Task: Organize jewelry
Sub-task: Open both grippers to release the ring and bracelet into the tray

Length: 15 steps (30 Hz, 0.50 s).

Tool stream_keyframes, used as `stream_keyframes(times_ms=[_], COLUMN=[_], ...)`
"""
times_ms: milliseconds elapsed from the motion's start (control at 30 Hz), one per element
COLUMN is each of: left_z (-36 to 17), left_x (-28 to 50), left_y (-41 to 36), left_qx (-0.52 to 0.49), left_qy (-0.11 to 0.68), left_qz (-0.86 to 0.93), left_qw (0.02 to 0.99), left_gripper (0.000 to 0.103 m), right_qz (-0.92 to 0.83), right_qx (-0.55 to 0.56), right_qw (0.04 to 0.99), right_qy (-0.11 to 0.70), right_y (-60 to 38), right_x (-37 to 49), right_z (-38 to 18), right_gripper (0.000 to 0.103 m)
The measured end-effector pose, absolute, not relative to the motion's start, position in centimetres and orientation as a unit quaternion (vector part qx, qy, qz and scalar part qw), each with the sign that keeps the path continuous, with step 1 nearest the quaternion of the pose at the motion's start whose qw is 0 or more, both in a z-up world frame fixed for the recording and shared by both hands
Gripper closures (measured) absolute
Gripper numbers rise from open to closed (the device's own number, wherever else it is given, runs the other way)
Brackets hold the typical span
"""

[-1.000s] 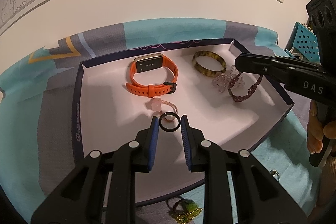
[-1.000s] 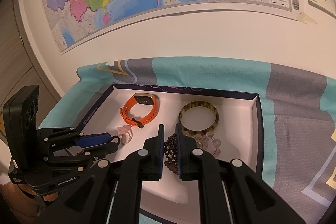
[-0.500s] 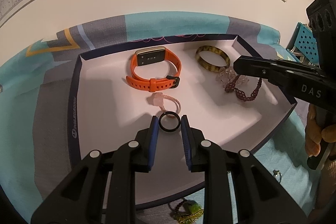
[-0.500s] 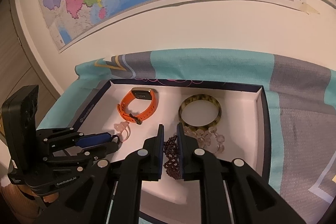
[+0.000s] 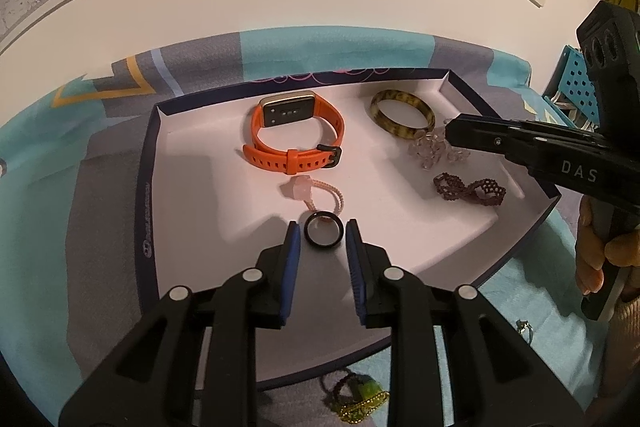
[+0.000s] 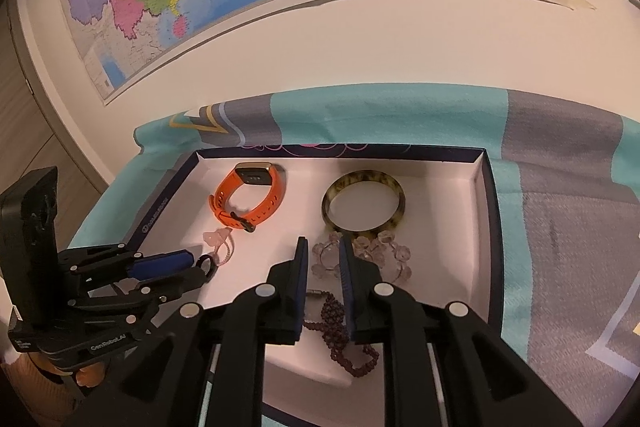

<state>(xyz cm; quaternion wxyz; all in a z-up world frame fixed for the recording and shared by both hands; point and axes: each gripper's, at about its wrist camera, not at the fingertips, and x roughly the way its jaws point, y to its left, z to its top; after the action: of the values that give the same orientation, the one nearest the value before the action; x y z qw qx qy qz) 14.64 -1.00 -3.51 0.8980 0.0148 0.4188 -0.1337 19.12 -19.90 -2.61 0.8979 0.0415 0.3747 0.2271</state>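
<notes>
A white tray [image 5: 192, 195] with a dark rim holds an orange watch [image 5: 294, 141], a mottled bangle [image 5: 402, 113], a clear bead bracelet [image 5: 430, 151], a dark red bead bracelet [image 5: 470, 189] and a pink charm on a cord [image 5: 310, 191]. My left gripper [image 5: 323, 233] has a black ring [image 5: 323, 234] between its fingertips, low over the tray's front; small gaps show at each side. My right gripper [image 6: 323, 253] is open and empty above the dark red bead bracelet [image 6: 340, 331], which lies on the tray floor [image 6: 440, 227].
A green and gold trinket [image 5: 360, 397] lies on the teal and grey cloth [image 5: 60, 187] in front of the tray. A small ring [image 5: 524, 327] lies on the cloth at the right. A wall with maps stands behind. A blue perforated basket [image 5: 576, 79] is at far right.
My right gripper has opened and let go of the dark red bead bracelet, which now lies on the tray. My left gripper has opened slightly around the black ring.
</notes>
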Motion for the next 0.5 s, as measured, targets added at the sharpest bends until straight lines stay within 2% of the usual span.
stream_keyframes(times_ms=[100, 367, 500], left_z=[-3.0, -1.5, -0.8], left_x=[14.2, 12.8, 11.9], left_y=[-1.0, -1.3, -1.3], left_qx=[0.015, 0.027, 0.032], left_qy=[0.410, 0.387, 0.376], left_qz=[-0.136, -0.134, -0.129], left_qw=[0.902, 0.912, 0.917], left_gripper=[0.072, 0.063, 0.052], right_qz=[0.226, 0.230, 0.236], right_qx=[0.043, 0.038, 0.035], right_qw=[0.898, 0.903, 0.904], right_qy=[0.374, 0.360, 0.355], right_y=[-20.0, -19.8, -19.7], right_x=[18.8, 17.4, 16.6], right_z=[-2.5, -1.6, -1.2], right_gripper=[0.087, 0.077, 0.070])
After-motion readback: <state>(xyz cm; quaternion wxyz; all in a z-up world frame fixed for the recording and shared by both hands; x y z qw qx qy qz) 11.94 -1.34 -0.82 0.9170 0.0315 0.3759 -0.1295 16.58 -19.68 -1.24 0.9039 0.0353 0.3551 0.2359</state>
